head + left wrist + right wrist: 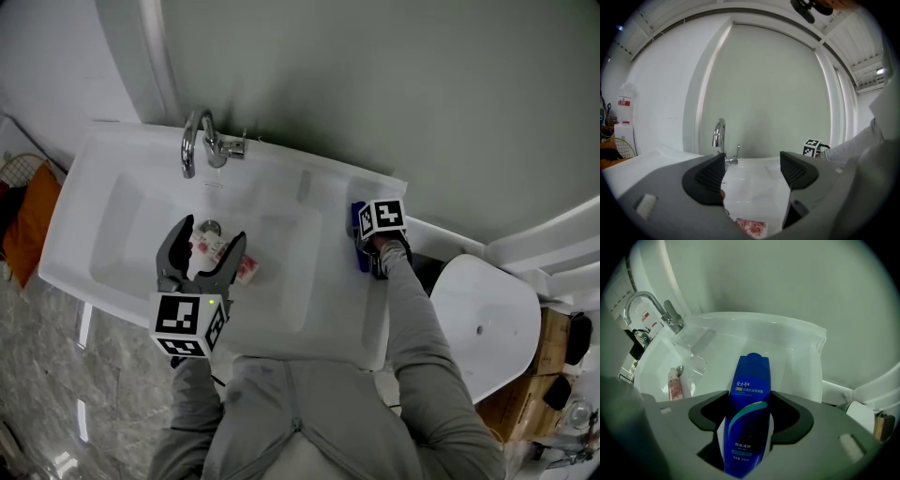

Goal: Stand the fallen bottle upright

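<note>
Bottle (747,413), blue, Chinese print, marked 200ml

A blue bottle (751,380) lay on the white sink (799,359) ledge, cap toward twelve o'clock, the right gripper (751,412) pads pressing its sides; faucet (669,318) at ten o'clock.

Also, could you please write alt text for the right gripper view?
The right tool grips a blue bottle that lies label up on the ledge of a white sink. To the left, a small patterned tube lies in the basin below a chrome tap.
</note>
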The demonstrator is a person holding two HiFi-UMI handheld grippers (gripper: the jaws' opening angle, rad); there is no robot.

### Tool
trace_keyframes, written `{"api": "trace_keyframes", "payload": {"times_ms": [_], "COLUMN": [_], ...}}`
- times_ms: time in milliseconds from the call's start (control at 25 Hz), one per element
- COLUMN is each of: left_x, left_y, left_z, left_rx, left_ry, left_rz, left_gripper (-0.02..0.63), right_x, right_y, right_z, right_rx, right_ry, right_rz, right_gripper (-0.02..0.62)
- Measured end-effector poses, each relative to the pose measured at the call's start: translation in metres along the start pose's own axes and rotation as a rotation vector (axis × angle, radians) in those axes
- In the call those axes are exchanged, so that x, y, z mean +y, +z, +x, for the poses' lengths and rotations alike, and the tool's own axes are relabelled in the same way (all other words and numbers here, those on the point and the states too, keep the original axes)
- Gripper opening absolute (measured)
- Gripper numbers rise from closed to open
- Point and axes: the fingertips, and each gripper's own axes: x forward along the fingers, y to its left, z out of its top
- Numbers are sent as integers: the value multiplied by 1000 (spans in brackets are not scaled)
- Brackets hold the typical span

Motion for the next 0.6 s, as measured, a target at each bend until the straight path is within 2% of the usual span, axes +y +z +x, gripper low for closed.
{"api": "trace_keyframes", "payload": {"times_ms": [360,600], "left_x": [0,-4], "left_y": [3,5], "left_z": [-12,-15], "left_rx": [-5,-9], "left_ry": [26,29], "left_rz": [4,7], "left_gripper": [420,420], "right_x": [6,9], "right_y": [-4,3], "right_z": [-10,-33], "right_rx": [-61,-180], "right_ry": [13,54], "right_rz": [-37,17], "right_gripper": [278,276]}}
